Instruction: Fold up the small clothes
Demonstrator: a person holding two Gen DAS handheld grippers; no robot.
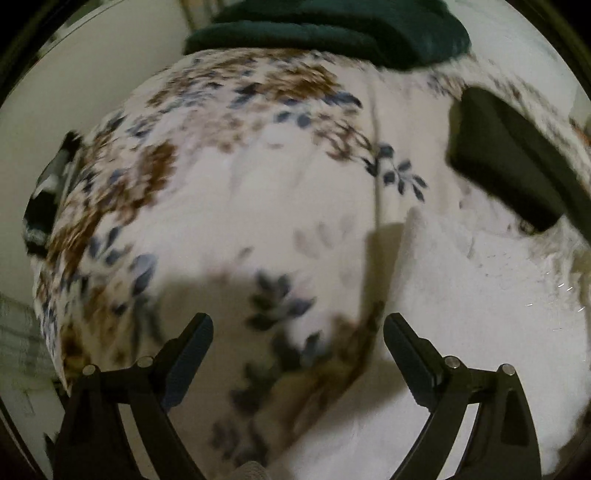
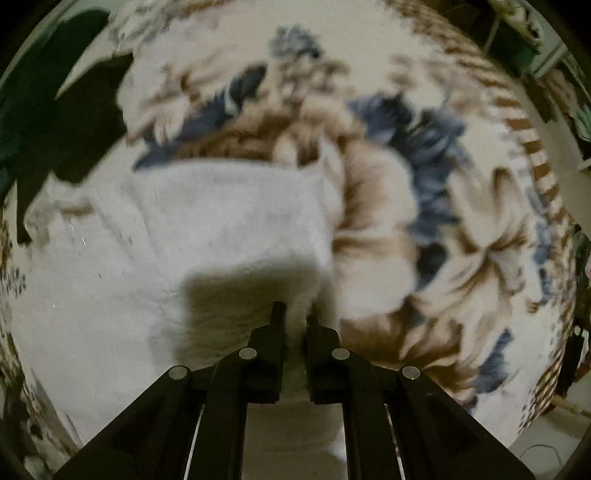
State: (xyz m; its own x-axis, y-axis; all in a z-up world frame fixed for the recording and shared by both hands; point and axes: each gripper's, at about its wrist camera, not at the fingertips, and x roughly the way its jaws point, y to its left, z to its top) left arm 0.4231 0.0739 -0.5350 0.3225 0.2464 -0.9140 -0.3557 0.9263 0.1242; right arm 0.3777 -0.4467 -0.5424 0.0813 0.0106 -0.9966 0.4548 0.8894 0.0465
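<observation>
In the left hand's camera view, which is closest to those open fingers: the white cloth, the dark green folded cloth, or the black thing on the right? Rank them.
1. White cloth: lower right, right beside the left gripper.
2. Black object: upper right, lying partly over the white cloth's far end.
3. Dark green folded cloth: at the top edge, across the flowered blanket.

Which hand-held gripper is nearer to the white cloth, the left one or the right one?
Right. The right hand-held gripper is shut on the edge of the white cloth. The left hand-held gripper is open above the floral blanket, beside the cloth, not touching it.
</observation>
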